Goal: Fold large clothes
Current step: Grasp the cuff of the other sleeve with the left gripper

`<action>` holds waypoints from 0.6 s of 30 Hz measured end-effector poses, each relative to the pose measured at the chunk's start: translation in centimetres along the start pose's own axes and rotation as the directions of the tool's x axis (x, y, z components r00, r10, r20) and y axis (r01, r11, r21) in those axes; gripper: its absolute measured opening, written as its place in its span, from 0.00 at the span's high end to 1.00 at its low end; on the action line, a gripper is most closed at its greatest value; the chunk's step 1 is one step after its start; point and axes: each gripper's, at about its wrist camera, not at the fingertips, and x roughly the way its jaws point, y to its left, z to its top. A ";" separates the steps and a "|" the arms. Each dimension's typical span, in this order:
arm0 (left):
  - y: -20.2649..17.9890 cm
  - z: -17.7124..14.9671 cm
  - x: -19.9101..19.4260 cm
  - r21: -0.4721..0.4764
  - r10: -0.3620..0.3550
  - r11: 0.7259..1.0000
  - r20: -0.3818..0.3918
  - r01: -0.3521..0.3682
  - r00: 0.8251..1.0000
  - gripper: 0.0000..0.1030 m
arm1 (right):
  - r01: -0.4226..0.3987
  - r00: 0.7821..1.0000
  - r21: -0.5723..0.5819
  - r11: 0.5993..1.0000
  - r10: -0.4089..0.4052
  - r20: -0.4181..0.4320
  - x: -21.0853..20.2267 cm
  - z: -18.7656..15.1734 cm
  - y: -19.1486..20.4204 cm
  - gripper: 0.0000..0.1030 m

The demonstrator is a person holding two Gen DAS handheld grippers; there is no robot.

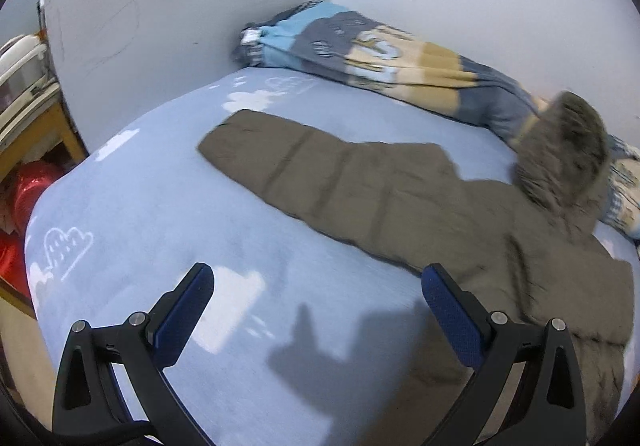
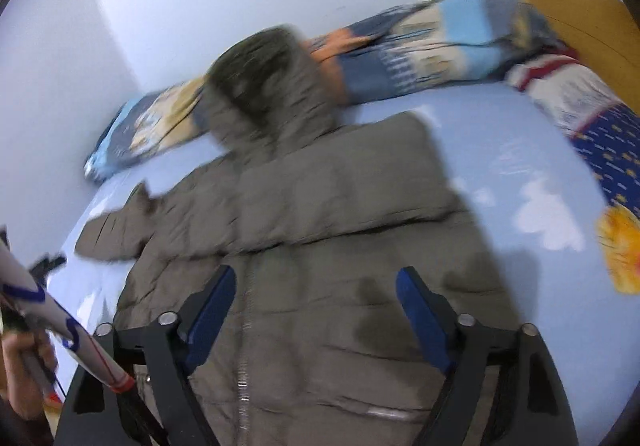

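Note:
An olive-grey padded jacket (image 2: pixel 320 254) with a fur-trimmed hood (image 2: pixel 260 85) lies front up on the light blue bed sheet (image 2: pixel 500 149). Its right sleeve is folded across the chest; the other sleeve (image 1: pixel 320 173) stretches flat to the left. In the left wrist view my left gripper (image 1: pixel 316 282) hangs open over bare sheet just left of the jacket body, nothing between its fingers. In the right wrist view my right gripper (image 2: pixel 316 282) stands open above the jacket's zipper (image 2: pixel 244 366) and lower front, holding nothing.
A rolled patterned quilt (image 1: pixel 380 57) lies along the white wall behind the jacket. A dark blue patterned pillow (image 2: pixel 608 149) and wooden headboard (image 2: pixel 568 13) are at the right. A wooden shelf with a red item (image 1: pixel 28 189) stands left of the bed. A hand and sleeve (image 2: pixel 24 366) show at lower left.

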 end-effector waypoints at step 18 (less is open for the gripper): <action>17.3 7.0 15.9 -0.563 -0.255 0.811 -0.099 0.157 0.962 0.36 | -0.046 0.993 -0.160 0.986 0.027 -0.117 5.8 -3.1 2.0 0.26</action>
